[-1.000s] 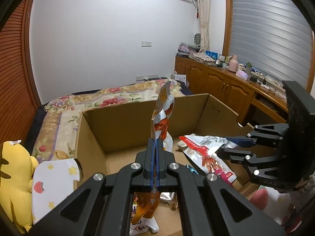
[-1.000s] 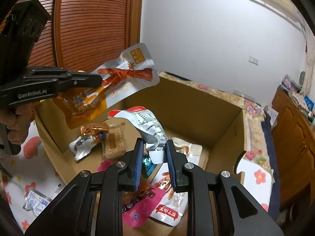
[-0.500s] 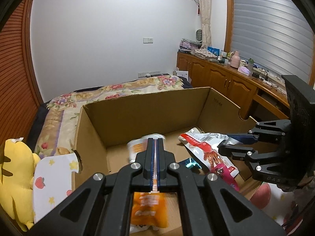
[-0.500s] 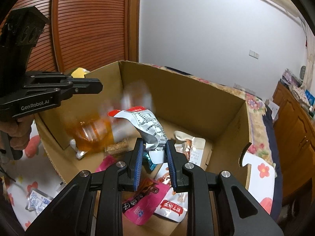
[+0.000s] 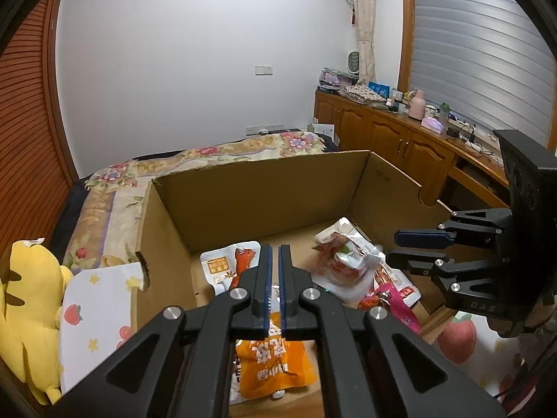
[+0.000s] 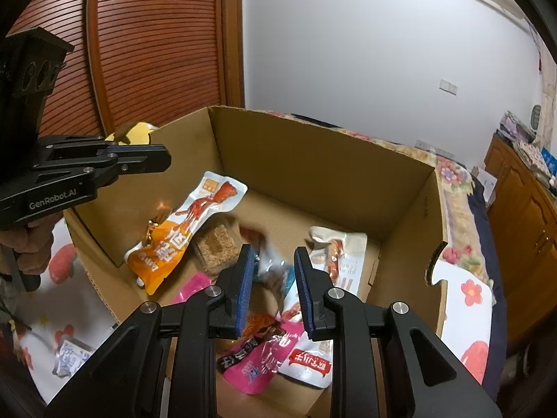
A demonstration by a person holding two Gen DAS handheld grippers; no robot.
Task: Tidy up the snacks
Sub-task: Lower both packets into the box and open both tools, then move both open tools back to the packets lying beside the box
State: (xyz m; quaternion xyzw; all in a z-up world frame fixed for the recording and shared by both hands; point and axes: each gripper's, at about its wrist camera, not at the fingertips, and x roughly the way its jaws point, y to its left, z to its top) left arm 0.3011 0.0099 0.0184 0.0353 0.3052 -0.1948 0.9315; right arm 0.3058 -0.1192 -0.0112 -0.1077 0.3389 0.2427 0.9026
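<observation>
An open cardboard box (image 5: 261,202) (image 6: 313,167) sits on the bed with several snack packets on its floor. The orange-and-white packet (image 5: 275,365) (image 6: 184,230) lies flat by the box's left wall. My left gripper (image 5: 275,247) (image 6: 163,160) hangs above it, shut and empty. My right gripper (image 6: 273,254) (image 5: 395,249) is over the right half of the box, jaws apart and pads bare. A crumpled silver-and-red packet (image 5: 343,261) (image 6: 273,268) shows blurred below them, resting on the heap.
A pink packet (image 6: 257,362), a white-and-red packet (image 6: 334,261) and a brown bar (image 6: 216,247) lie in the box. One small packet (image 6: 71,355) lies outside on the printed sheet. A yellow plush (image 5: 28,296) is at the left, wooden cabinets (image 5: 400,139) at the right.
The orange packet left my left gripper and dropped flat into the box. The silver-and-red packet, which stood up between my right fingers, has sunk out of them onto the heap.
</observation>
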